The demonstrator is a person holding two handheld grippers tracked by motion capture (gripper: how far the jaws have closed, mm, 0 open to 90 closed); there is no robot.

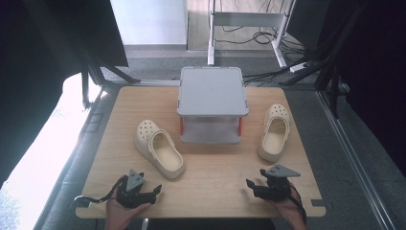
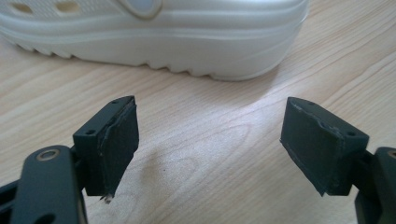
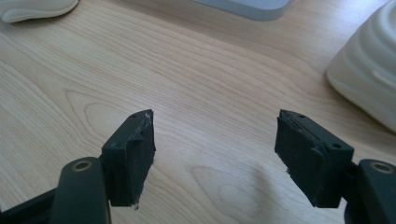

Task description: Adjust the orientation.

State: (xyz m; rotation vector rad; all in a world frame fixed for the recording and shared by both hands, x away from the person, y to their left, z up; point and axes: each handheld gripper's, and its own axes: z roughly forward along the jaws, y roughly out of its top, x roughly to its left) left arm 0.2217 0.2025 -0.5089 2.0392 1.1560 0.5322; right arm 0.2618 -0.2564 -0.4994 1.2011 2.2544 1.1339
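wood counter: both hand-held grippers, left & right, open, empty. cream foam clog just ahead of left; approach heel rim square, pinch firmly.

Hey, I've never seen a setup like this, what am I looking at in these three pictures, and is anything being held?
A person sits at a wooden table and holds a hand-operated claw in each hand. The high view looks down from above: the left claw is at bottom left, the right claw at bottom right. The other two pictures come from cameras riding on each claw, looking along its two black jaws. On the table lie two cream clogs, the left clog and the right clog, either side of a small grey two-level shelf. Both claws stand open over bare wood, and nothing is held. The left one points at the left clog's side.
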